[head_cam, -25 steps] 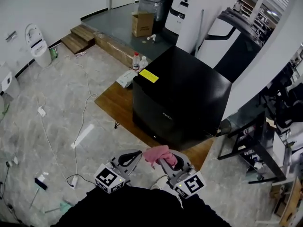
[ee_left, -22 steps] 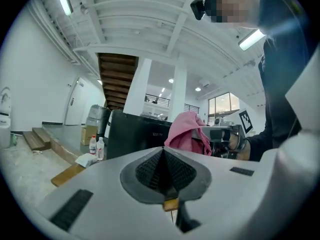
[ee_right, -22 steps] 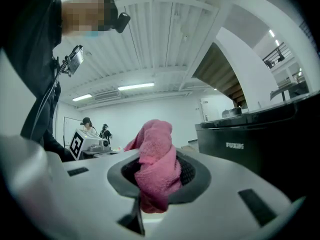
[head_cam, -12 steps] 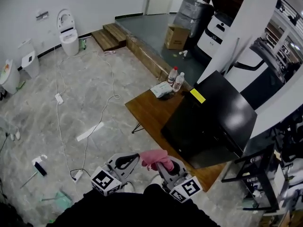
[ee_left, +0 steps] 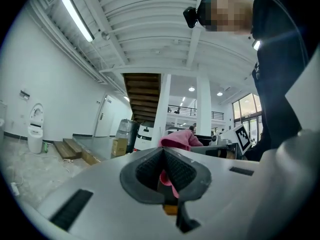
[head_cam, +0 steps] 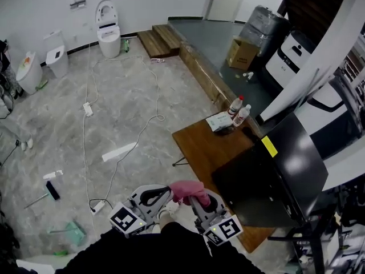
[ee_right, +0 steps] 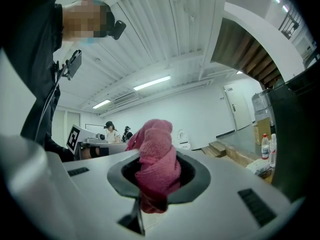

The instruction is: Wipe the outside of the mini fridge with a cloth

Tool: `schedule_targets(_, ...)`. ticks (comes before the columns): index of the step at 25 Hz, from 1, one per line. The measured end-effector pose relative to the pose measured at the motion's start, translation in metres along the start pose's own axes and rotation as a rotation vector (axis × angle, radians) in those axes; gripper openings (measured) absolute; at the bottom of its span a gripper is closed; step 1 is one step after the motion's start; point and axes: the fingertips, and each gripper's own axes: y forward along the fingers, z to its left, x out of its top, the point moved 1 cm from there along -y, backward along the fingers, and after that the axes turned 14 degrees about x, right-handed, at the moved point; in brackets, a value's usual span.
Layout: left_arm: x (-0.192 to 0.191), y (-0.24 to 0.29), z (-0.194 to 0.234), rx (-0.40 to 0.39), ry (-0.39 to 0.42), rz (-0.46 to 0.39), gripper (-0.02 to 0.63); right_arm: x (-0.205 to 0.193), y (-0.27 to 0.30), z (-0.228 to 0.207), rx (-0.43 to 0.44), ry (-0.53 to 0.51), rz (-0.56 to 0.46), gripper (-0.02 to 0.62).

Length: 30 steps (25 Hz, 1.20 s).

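Right gripper view: R tongs (ee_right: 156, 178) clamp cloth (ee_right: 153, 146) | L tongs (ee_left: 163, 156) closed | fridge (head_cam: 285, 173) apart

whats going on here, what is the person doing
A person holds a gripper in each hand. The right gripper has its jaws shut on a bunched pink cloth; the left gripper seems to pinch a strip of it too. The black mini fridge stands off to the right on a low wooden table, not yet touched.
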Motion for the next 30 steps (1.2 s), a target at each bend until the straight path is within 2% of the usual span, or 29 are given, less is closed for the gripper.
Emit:
schedule_targets(4,0.008,0.029,0.036,0.039,0.011,0.019,0.006,0.005,0.036,-0.041,0.003,-0.038,-0.014,0.087)
schedule_targets(9,0.042,0.077,0.081,0.087,0.042,0.008,0.006,0.037,0.083,-0.090,0.037,-0.054,-0.043,0.087)
schedule_targets(14,0.080,0.124,0.120,0.081,0.084,-0.046,0.006,0.068,0.118,-0.134,0.030,-0.087,-0.079,0.087)
schedule_targets(17,0.082,0.156,0.131,0.061,0.076,-0.089,0.006,0.072,0.123,-0.162,0.012,-0.109,-0.097,0.087)
schedule_targets(20,0.076,0.190,0.144,0.015,0.071,-0.094,0.006,0.073,0.125,-0.194,-0.045,-0.106,-0.118,0.087)
schedule_targets(25,0.069,0.266,0.176,-0.093,0.070,-0.034,0.006,0.076,0.137,-0.258,-0.186,-0.107,-0.138,0.087)
schedule_targets(30,0.058,0.359,0.190,-0.286,0.068,0.006,0.006,0.079,0.133,-0.336,-0.389,-0.129,-0.144,0.087)
